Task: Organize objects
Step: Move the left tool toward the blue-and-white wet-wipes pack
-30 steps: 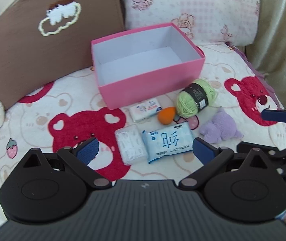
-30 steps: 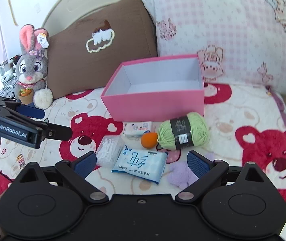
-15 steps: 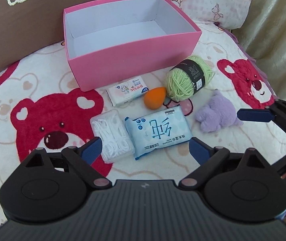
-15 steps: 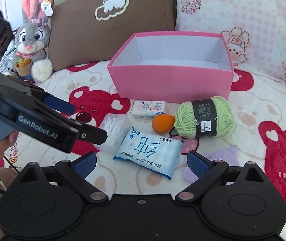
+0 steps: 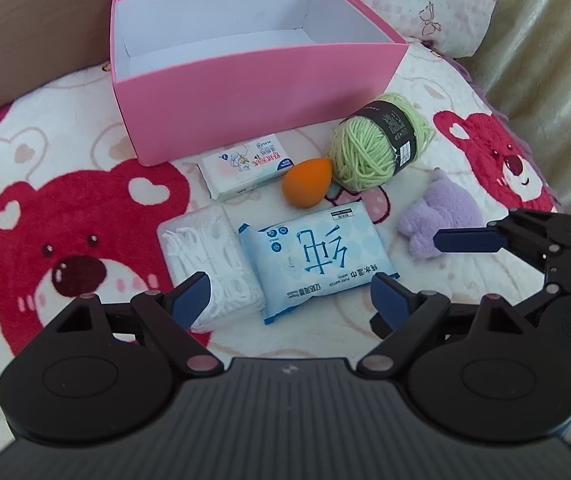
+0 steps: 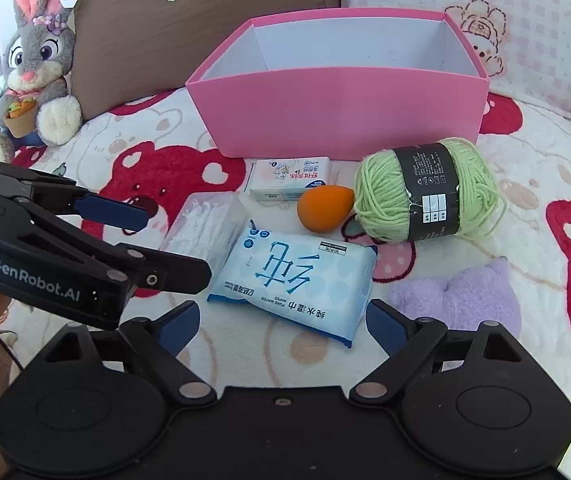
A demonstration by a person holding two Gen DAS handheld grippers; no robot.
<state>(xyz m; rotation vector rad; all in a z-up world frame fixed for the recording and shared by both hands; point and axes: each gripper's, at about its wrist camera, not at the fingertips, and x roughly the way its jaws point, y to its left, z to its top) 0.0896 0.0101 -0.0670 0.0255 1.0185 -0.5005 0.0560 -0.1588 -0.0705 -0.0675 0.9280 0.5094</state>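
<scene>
On the bear-print blanket (image 6: 525,184), the right gripper (image 6: 281,322), its jaws wide and just closing a little, hangs over a blue wipes pack (image 6: 293,280), with an orange sponge (image 6: 323,208), green yarn (image 6: 425,190) and a pink box (image 6: 337,112) beyond.

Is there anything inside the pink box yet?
Nothing that shows. The pink box has bare white walls and floor, and the yarn and wipes lie outside on the blanket.
</scene>
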